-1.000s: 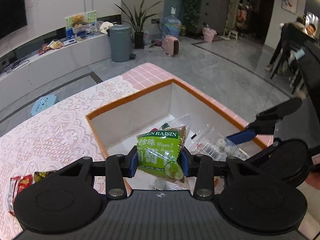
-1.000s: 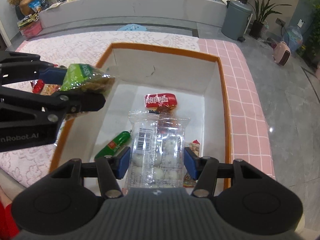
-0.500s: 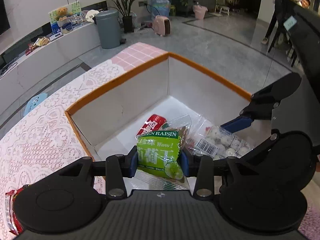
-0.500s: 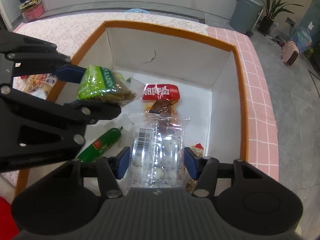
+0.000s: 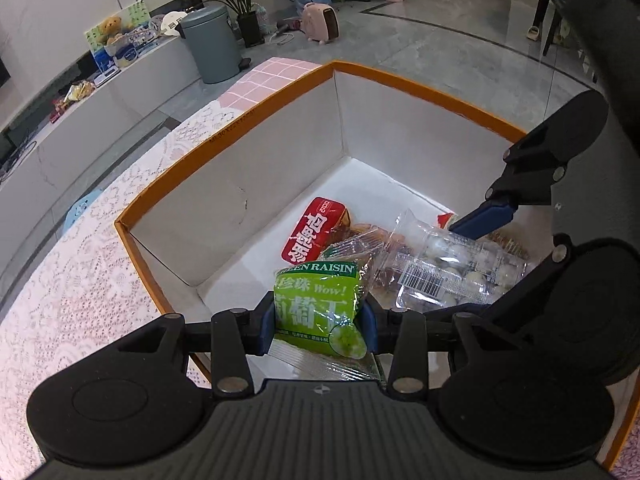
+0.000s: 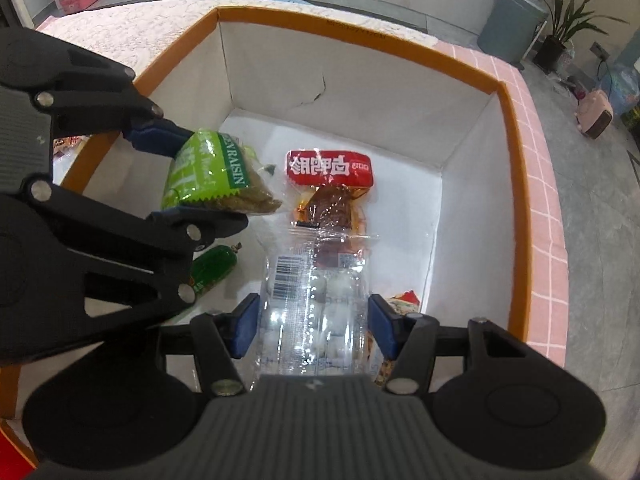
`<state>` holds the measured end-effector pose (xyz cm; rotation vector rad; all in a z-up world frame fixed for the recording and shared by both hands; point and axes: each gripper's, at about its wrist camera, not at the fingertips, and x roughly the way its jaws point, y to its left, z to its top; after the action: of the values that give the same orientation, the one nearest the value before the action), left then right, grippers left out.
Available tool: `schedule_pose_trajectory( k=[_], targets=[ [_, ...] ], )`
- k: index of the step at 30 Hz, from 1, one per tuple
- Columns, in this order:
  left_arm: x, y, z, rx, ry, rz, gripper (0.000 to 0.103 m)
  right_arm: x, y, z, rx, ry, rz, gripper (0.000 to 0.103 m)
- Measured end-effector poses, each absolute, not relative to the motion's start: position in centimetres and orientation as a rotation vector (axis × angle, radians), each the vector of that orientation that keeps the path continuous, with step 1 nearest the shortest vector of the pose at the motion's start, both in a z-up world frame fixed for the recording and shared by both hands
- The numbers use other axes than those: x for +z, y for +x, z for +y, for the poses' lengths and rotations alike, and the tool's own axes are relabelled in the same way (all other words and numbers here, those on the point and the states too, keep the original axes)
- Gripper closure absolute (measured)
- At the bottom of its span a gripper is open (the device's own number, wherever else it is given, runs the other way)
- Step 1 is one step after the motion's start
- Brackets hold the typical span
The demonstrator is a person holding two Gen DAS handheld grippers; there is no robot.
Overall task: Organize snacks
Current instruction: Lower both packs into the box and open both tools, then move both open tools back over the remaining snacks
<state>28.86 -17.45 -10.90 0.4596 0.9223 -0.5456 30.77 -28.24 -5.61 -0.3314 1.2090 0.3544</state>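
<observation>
Left tongs (image 5: 320,320) clamped on green raisin packet (image 5: 318,304), right tongs (image 6: 312,326) on clear candy bag (image 6: 316,300), both over box (image 6: 520,152). Probably light, crinkly, slippery; best gripped mid-body.

Inside the open box (image 6: 472,80) on the lace-covered table (image 5: 80,280), the left gripper (image 5: 318,320) holds a raisin packet (image 5: 316,304) above the box floor, at the near left side, while the right gripper (image 6: 312,328) holds a clear bag of sweets (image 6: 316,296) just to its right. On the box floor beyond both lies a meat snack packet (image 6: 332,184), its near end under the clear bag's far edge. A sausage stick (image 6: 212,268) lies below the left gripper, and another small packet (image 6: 404,300) sits by the right wall.
</observation>
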Motion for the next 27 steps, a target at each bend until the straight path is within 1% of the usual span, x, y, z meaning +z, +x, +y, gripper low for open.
schedule_pose_trajectory(
  k=[6, 7, 11, 15, 18, 20, 23, 24, 25, 27],
  targets=[
    [-10.8, 28.8, -17.0, -0.553, 0.440, 0.910, 0.053, -5.7, 30.7, -28.1, 0.350, -0.354, 1.213, 0.045],
    [-10.7, 28.8, -17.0, -0.554, 0.429, 0.913, 0.050, -5.6, 30.7, -28.1, 0.348, -0.357, 1.215, 0.045],
    [-9.9, 28.7, -16.3, -0.561, 0.379, 0.928, 0.046, -5.6, 30.7, -28.1, 0.346, -0.365, 1.223, 0.045],
    [-8.6, 27.9, -15.5, -0.566, 0.367, 0.893, 0.042, -5.5, 30.9, -27.9, 0.343, -0.363, 1.232, 0.045],
    [-7.5, 27.4, -15.1, -0.573, 0.362, 0.864, 0.036, -5.5, 31.1, -27.7, 0.336, -0.359, 1.237, 0.044],
    [-6.9, 27.1, -14.8, -0.574, 0.356, 0.860, 0.035, -5.4, 31.0, -27.7, 0.331, -0.355, 1.242, 0.044],
    [-6.4, 26.9, -14.5, -0.574, 0.341, 0.863, 0.035, -5.3, 31.0, -27.6, 0.329, -0.347, 1.255, 0.041],
    [-6.3, 26.8, -14.3, -0.569, 0.336, 0.865, 0.035, -5.1, 30.9, -27.5, 0.328, -0.346, 1.257, 0.038],
    [-6.1, 26.8, -14.1, -0.563, 0.332, 0.867, 0.035, -5.0, 30.8, -27.5, 0.325, -0.349, 1.259, 0.031],
    [-5.9, 26.8, -13.7, -0.547, 0.320, 0.874, 0.035, -4.7, 30.7, -27.4, 0.310, -0.355, 1.259, 0.027]
  ],
)
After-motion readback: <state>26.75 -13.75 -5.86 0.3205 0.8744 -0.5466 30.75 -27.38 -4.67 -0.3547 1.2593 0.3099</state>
